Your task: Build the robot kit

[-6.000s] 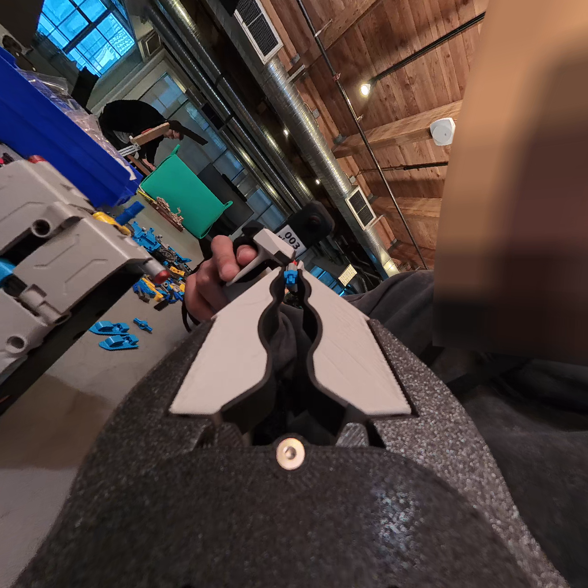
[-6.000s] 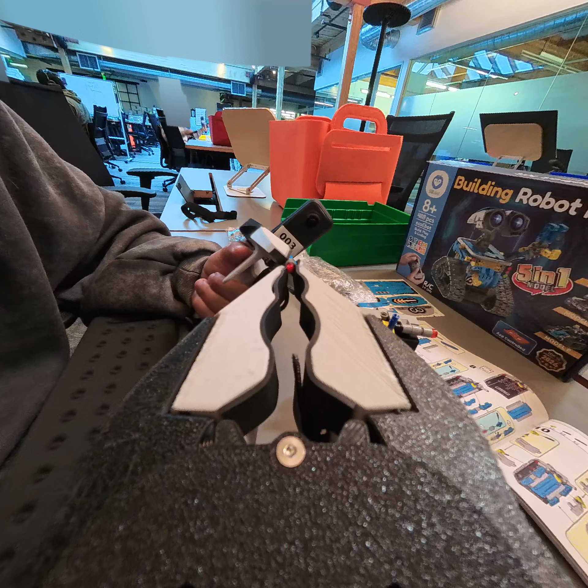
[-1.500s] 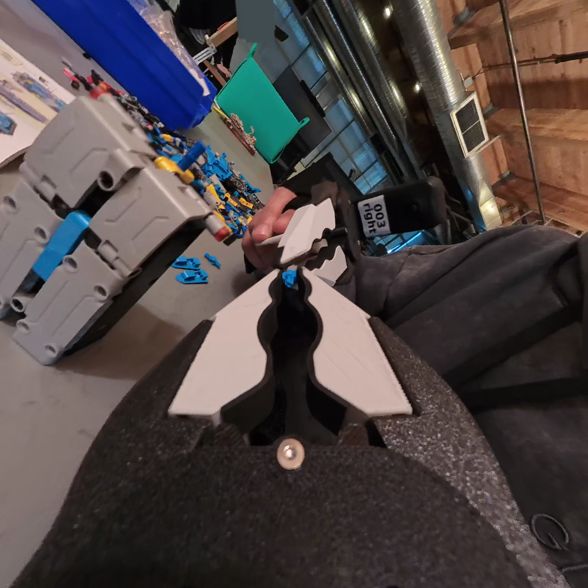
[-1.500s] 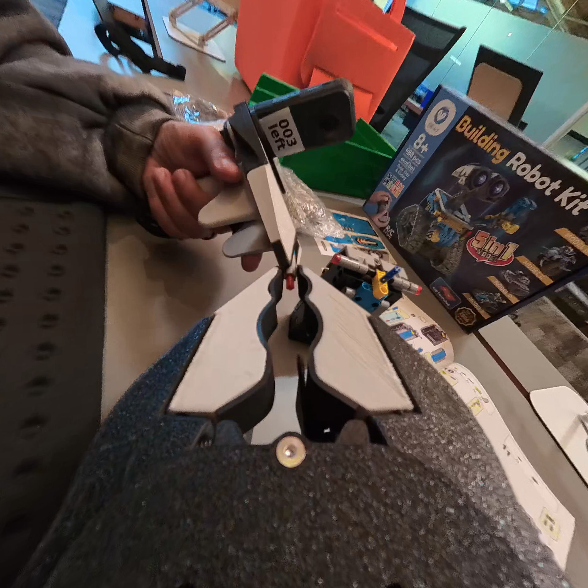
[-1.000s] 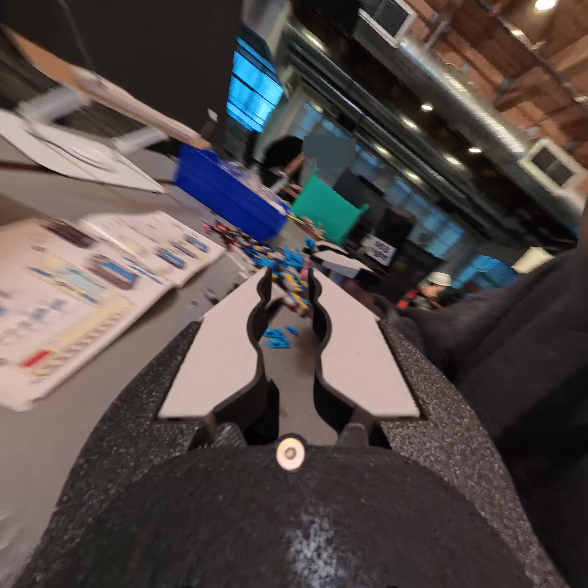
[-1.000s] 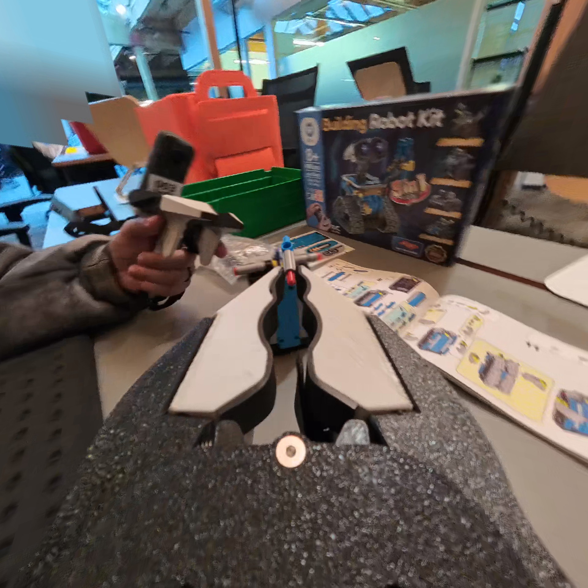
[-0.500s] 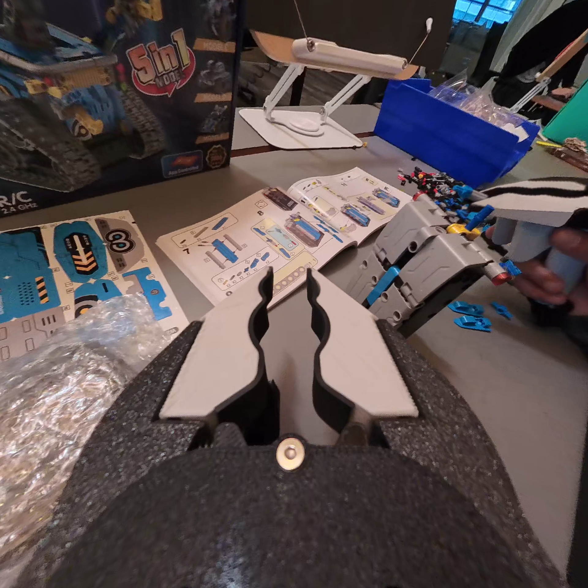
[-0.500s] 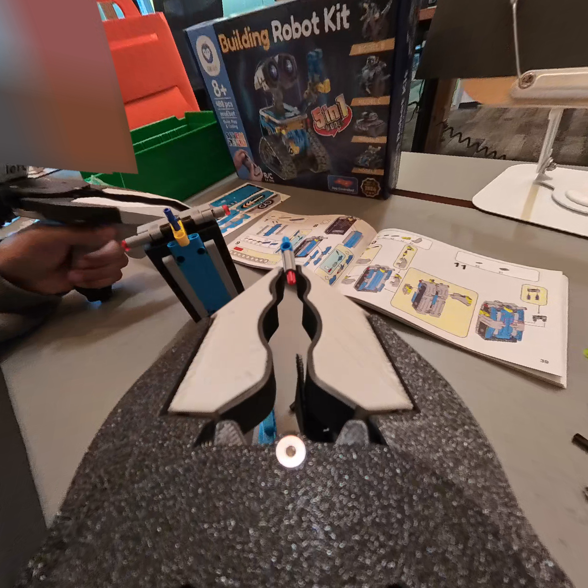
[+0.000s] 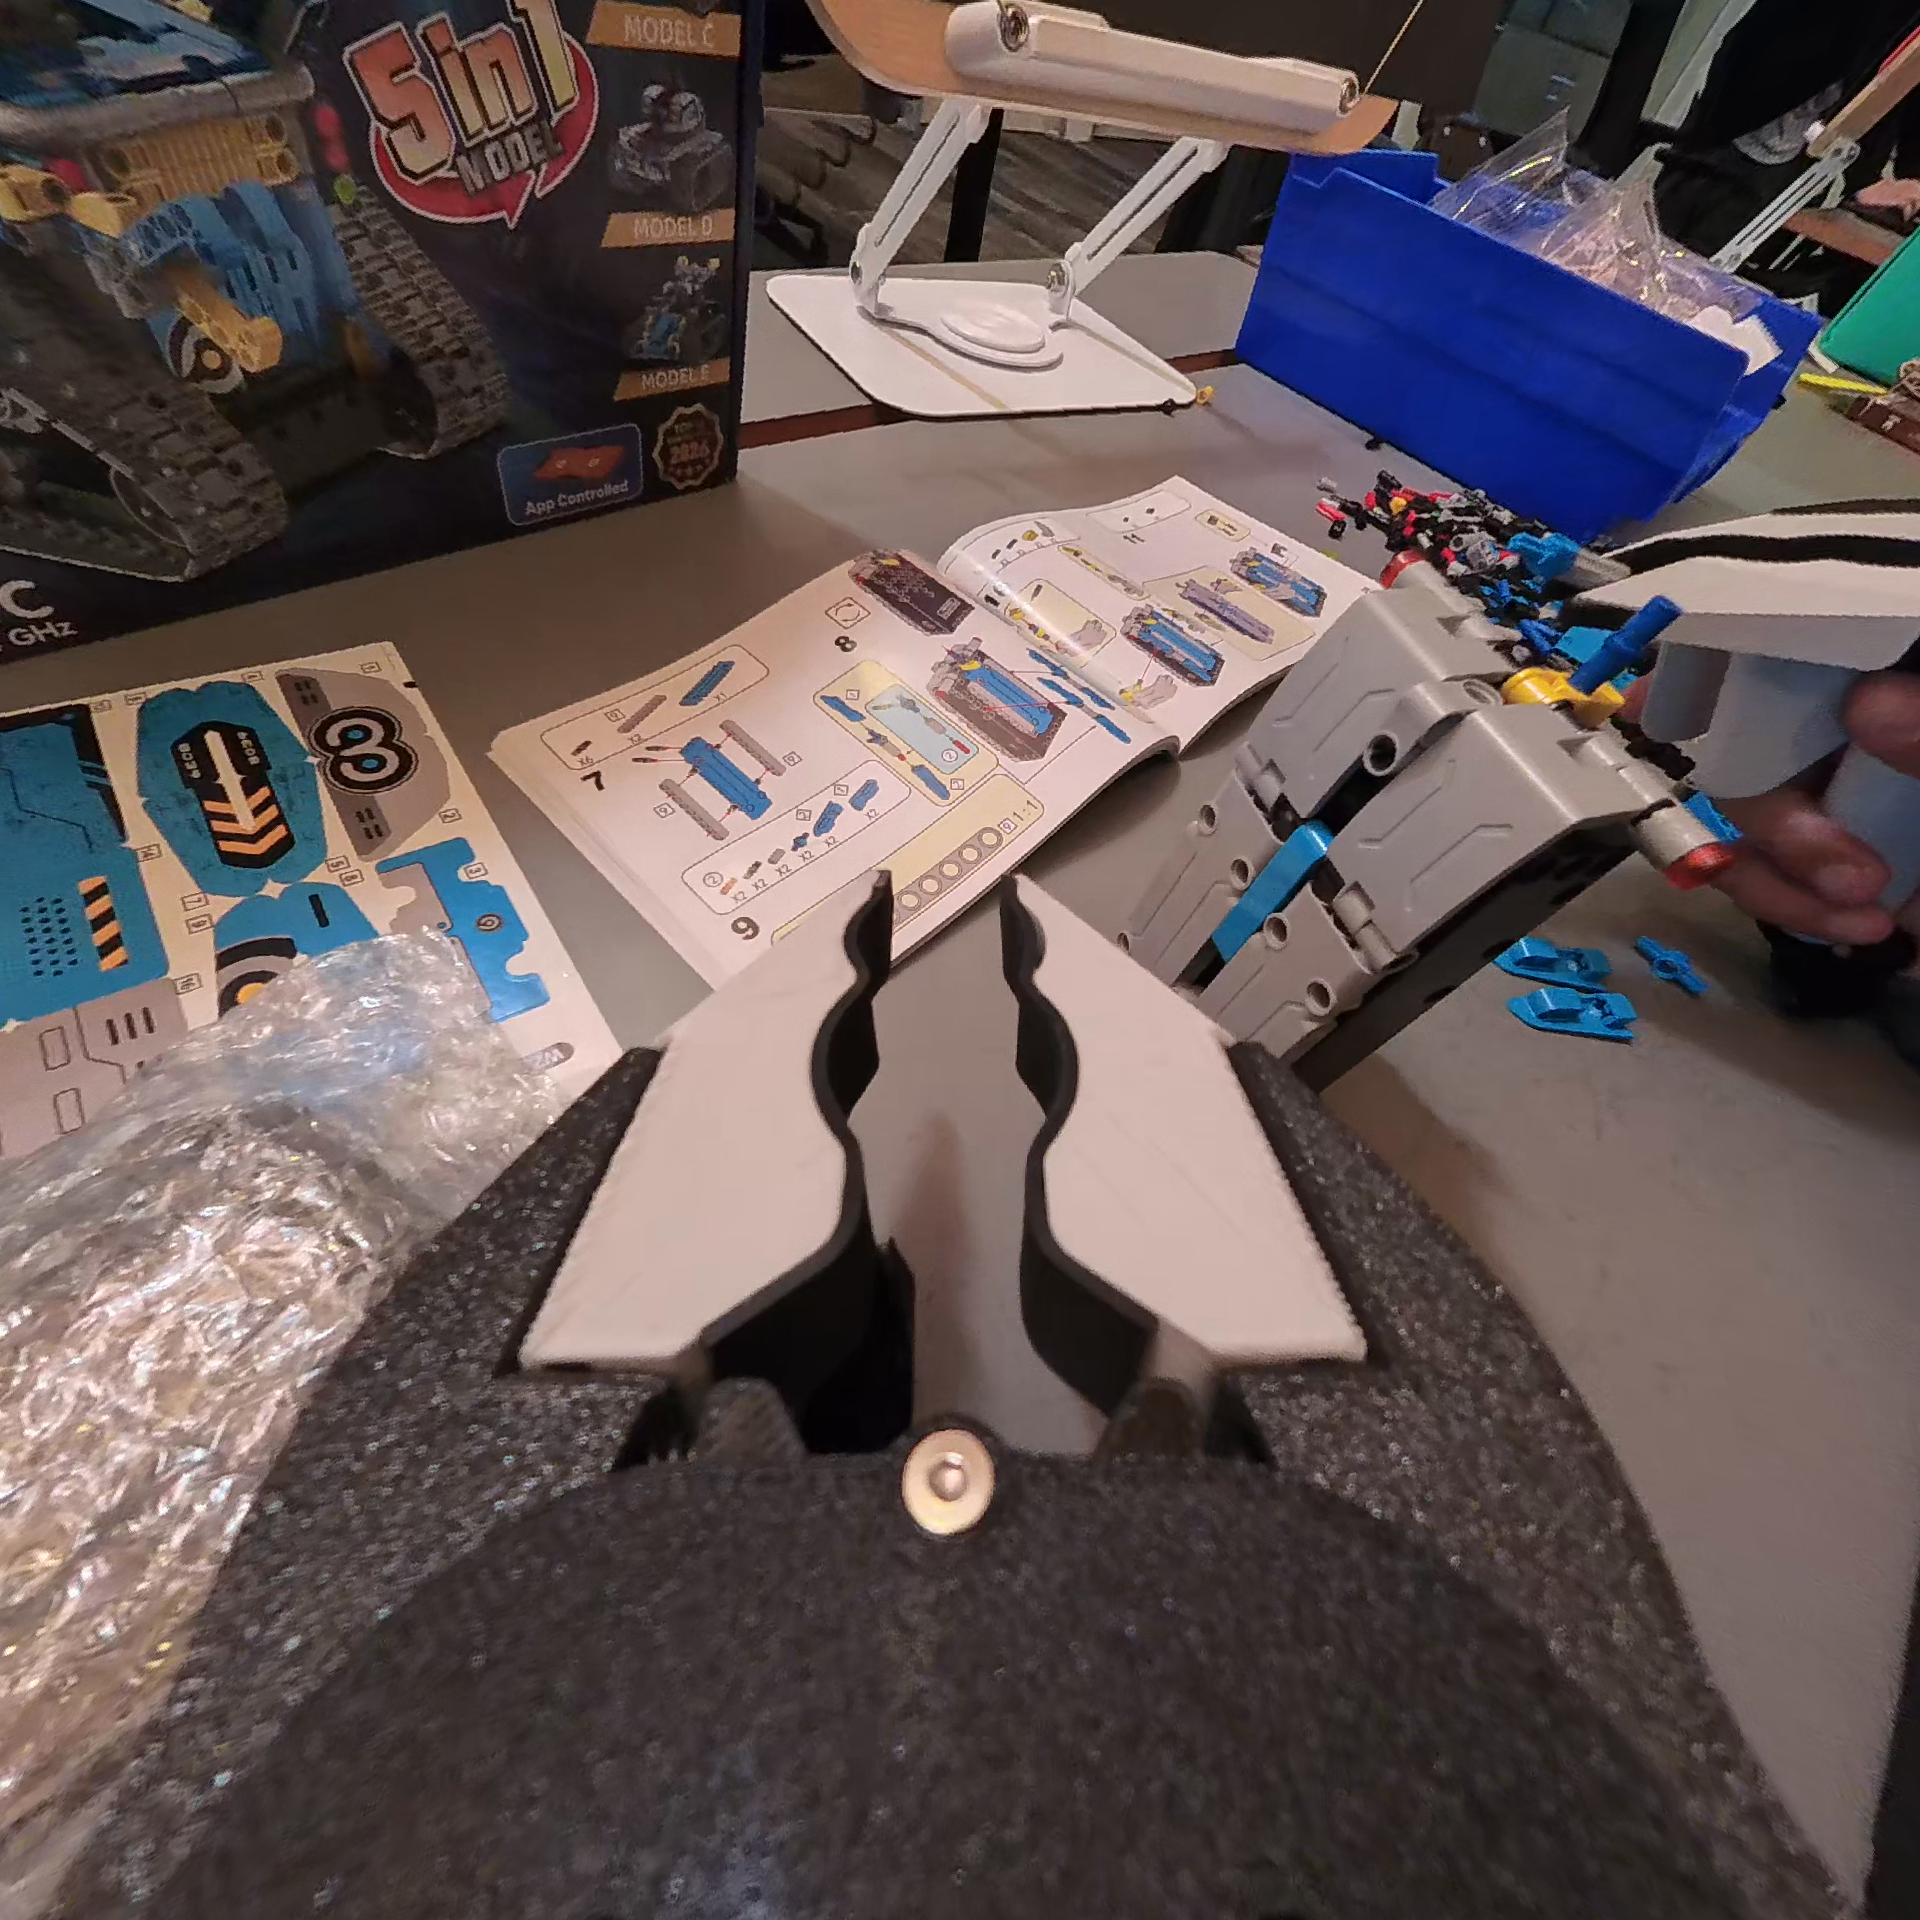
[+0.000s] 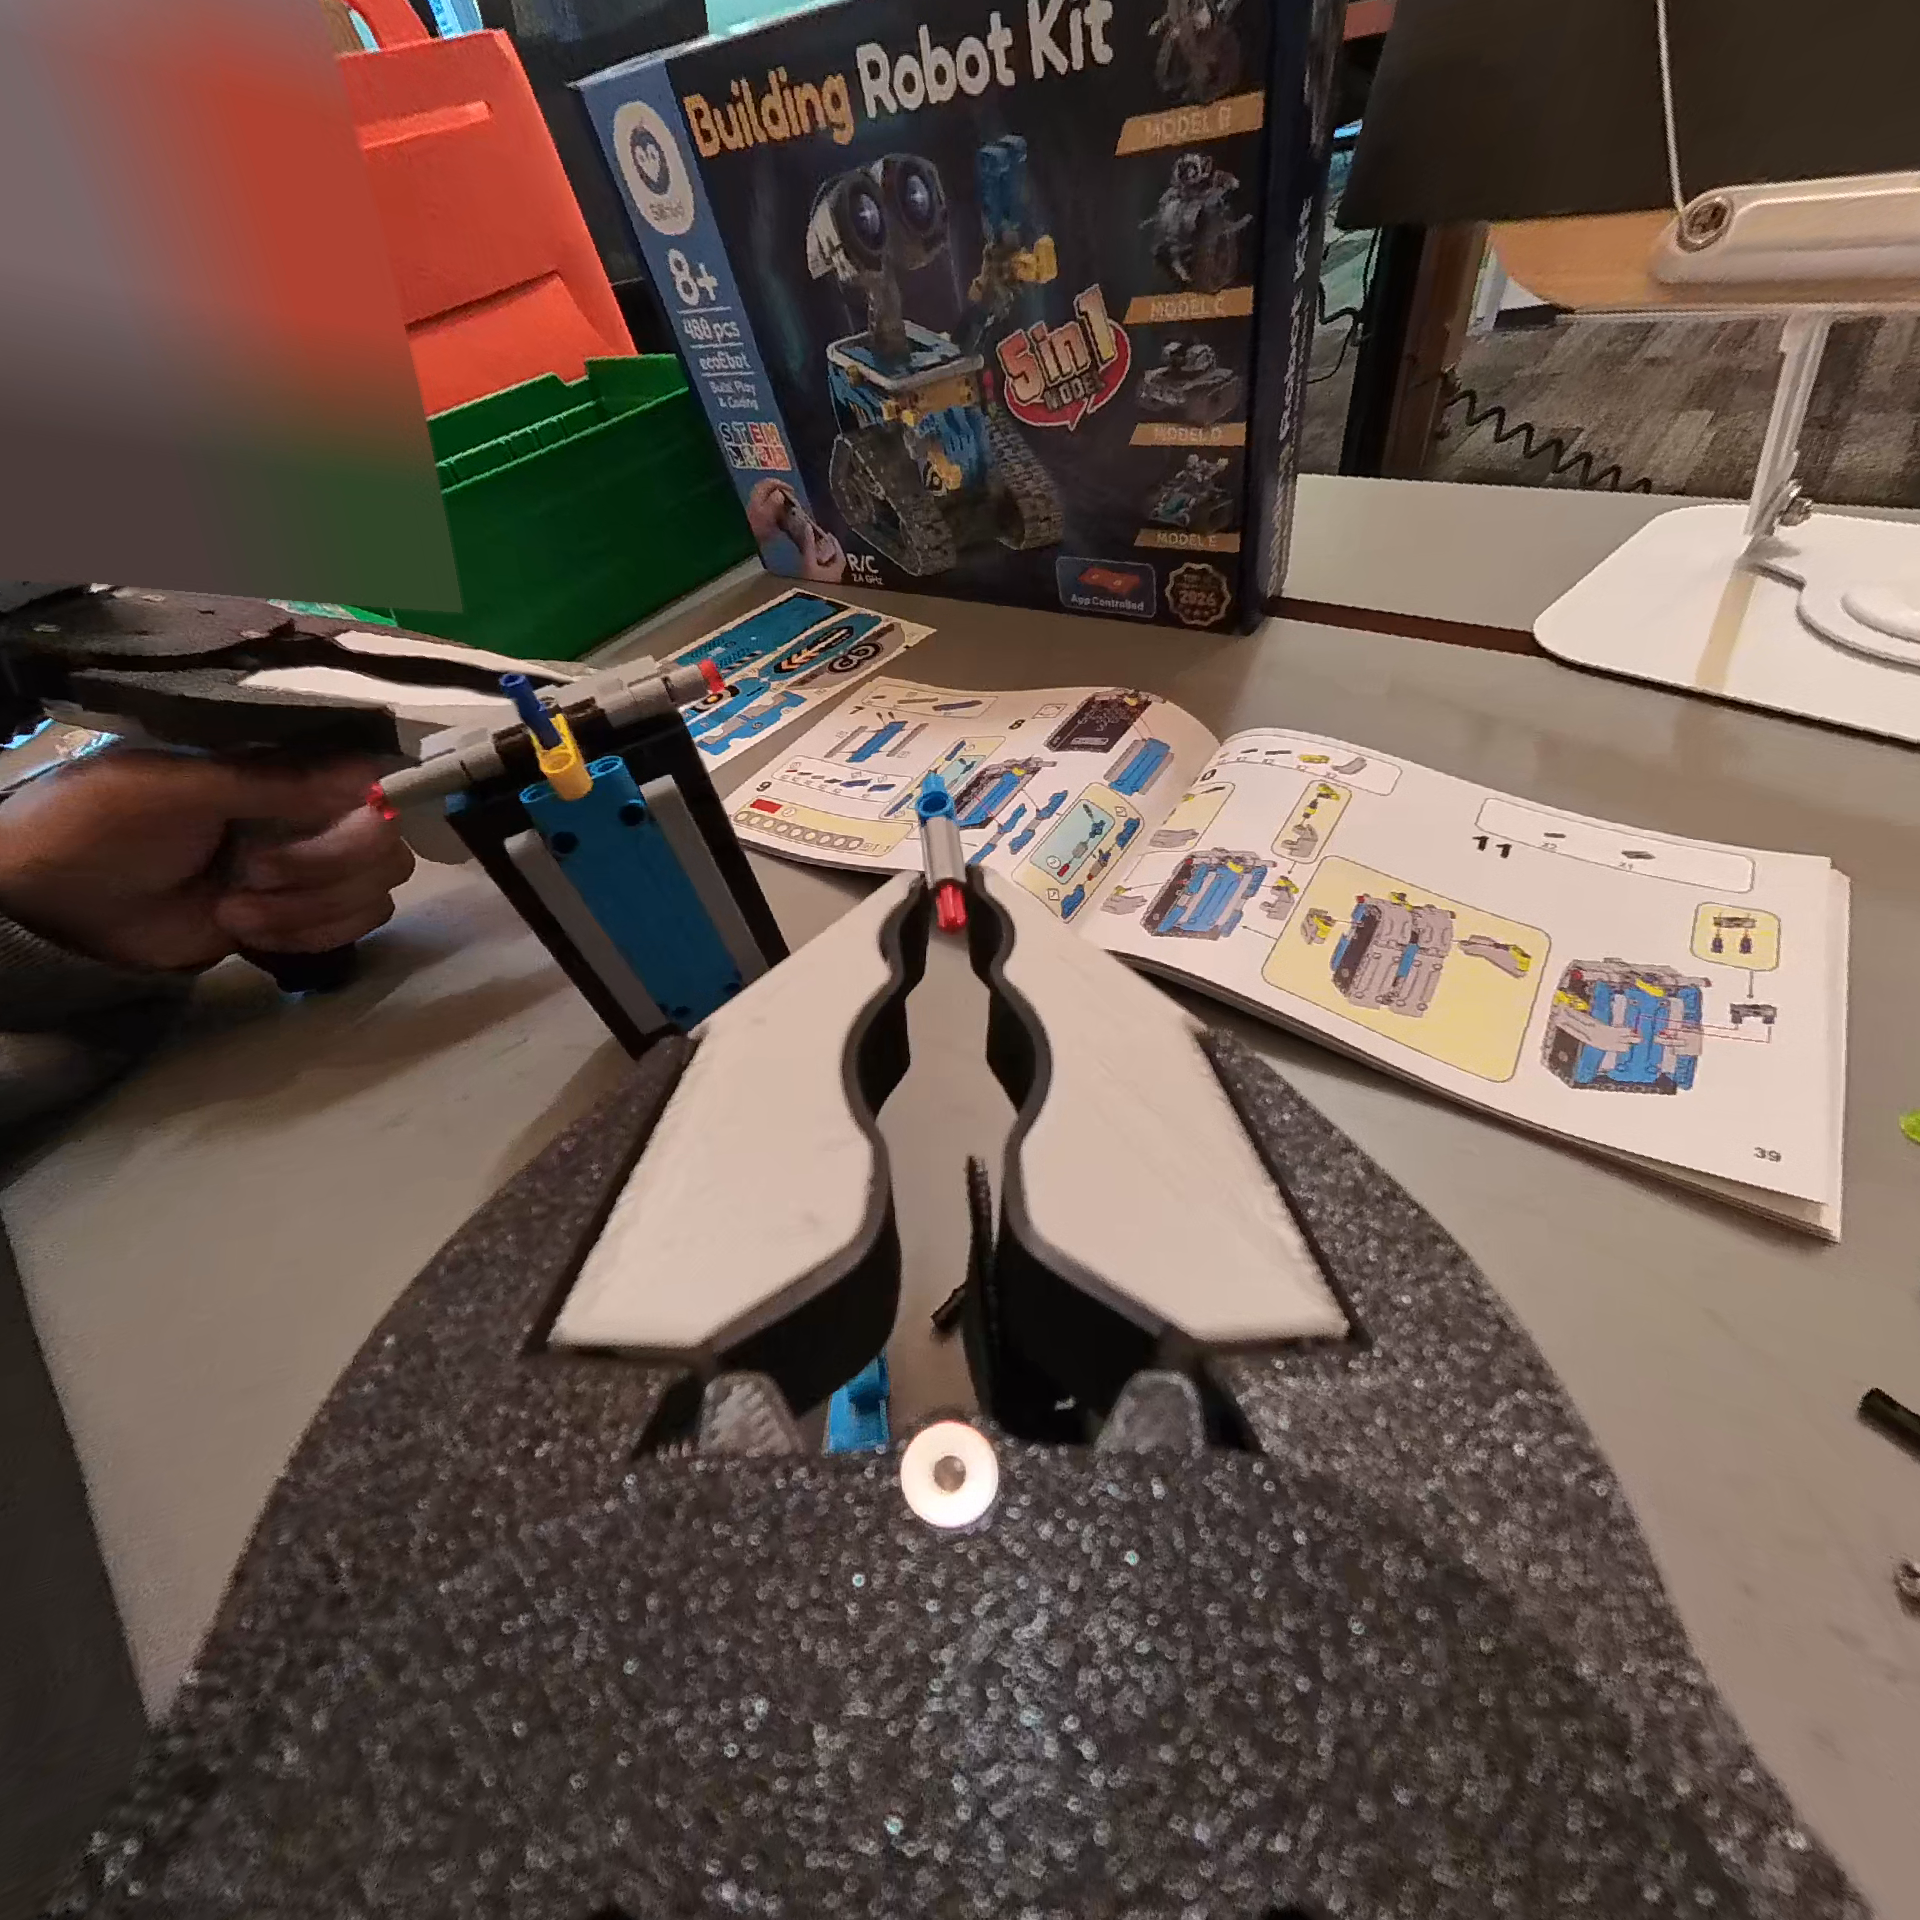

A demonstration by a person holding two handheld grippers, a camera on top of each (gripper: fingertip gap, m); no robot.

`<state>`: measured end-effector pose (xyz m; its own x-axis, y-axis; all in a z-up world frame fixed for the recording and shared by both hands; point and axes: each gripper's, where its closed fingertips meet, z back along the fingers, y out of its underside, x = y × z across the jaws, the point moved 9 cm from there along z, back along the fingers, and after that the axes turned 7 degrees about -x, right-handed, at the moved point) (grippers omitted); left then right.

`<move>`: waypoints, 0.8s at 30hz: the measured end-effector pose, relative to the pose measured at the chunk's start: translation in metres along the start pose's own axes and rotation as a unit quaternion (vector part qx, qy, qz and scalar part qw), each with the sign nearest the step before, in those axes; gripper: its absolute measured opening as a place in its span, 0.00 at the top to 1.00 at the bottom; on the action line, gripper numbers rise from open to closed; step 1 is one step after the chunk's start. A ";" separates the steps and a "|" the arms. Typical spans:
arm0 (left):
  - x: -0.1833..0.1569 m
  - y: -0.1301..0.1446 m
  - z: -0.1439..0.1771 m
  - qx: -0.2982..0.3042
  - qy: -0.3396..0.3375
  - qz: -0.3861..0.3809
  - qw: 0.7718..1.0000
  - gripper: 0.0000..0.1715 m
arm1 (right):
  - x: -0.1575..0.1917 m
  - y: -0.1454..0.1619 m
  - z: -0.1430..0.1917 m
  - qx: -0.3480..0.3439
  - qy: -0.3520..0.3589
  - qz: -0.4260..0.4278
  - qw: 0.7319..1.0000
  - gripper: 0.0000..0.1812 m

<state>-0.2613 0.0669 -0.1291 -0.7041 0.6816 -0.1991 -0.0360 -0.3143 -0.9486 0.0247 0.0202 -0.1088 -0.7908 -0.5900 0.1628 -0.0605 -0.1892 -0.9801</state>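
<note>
A grey pin (image 10: 943, 852) (red end, blue tip) is pinched in the right gripper (image 10: 945, 902). Left gripper (image 9: 940, 902) is held apart, empty, over the booklet (image 9: 935, 717), beside the grey block assembly (image 9: 1413, 821).

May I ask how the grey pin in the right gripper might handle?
The grey pin looks round and slim, so probably rolls if released. Pinched only at its red end by the right gripper, it may pivot.

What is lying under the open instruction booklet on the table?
The instruction booklet lies flat on the grey table; only bare tabletop shows around its edges. Its pages cover whatever might be beneath, so nothing can be told there. The sticker sheet lies beside it, not under.
</note>
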 end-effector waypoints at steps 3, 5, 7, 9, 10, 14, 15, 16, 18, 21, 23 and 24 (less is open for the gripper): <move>-0.002 0.000 0.000 -0.001 -0.002 -0.008 1.000 0.88 | 0.002 -0.001 0.001 -0.004 -0.006 0.004 1.000 0.96; -0.002 0.000 0.001 -0.001 -0.005 -0.014 1.000 0.88 | 0.006 -0.003 0.002 -0.014 -0.013 0.011 1.000 0.96; -0.003 0.000 0.001 -0.001 -0.005 -0.018 1.000 0.88 | 0.008 -0.005 0.002 -0.020 -0.021 0.016 0.999 0.96; -0.004 0.000 0.001 0.001 -0.006 -0.021 1.000 0.88 | 0.009 -0.004 0.002 -0.019 -0.023 0.020 0.999 0.96; -0.004 0.000 0.001 0.001 -0.007 -0.023 1.000 0.88 | 0.010 -0.004 0.002 -0.019 -0.024 0.020 0.999 0.96; -0.003 -0.001 0.002 -0.009 -0.019 -0.029 0.999 0.89 | 0.012 -0.005 0.002 -0.022 -0.032 0.024 0.999 0.96; -0.003 -0.002 0.002 -0.010 -0.022 -0.029 0.999 0.89 | 0.012 -0.005 0.002 -0.022 -0.033 0.025 0.999 0.96; -0.002 -0.002 0.003 -0.011 -0.026 -0.028 0.999 0.89 | 0.013 -0.005 0.002 -0.022 -0.034 0.026 0.999 0.96; -0.001 -0.002 0.003 -0.011 -0.027 -0.026 0.999 0.89 | 0.013 -0.005 0.002 -0.023 -0.035 0.029 0.999 0.96; -0.001 -0.001 0.002 -0.009 -0.027 -0.027 0.999 0.89 | 0.015 -0.005 0.002 -0.025 -0.040 0.031 0.998 0.96; -0.002 -0.001 0.002 -0.008 -0.026 -0.030 0.999 0.89 | 0.016 -0.005 0.002 -0.025 -0.042 0.035 0.998 0.96; -0.003 -0.001 0.002 -0.007 -0.026 -0.032 0.999 0.89 | 0.017 -0.005 0.002 -0.024 -0.043 0.036 0.998 0.96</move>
<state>-0.2608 0.0638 -0.1269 -0.7370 0.6644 -0.1245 -0.0735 -0.2618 -0.9623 0.0128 0.0099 -0.1011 -0.7395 -0.6659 0.0987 -0.0354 -0.1079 -0.9935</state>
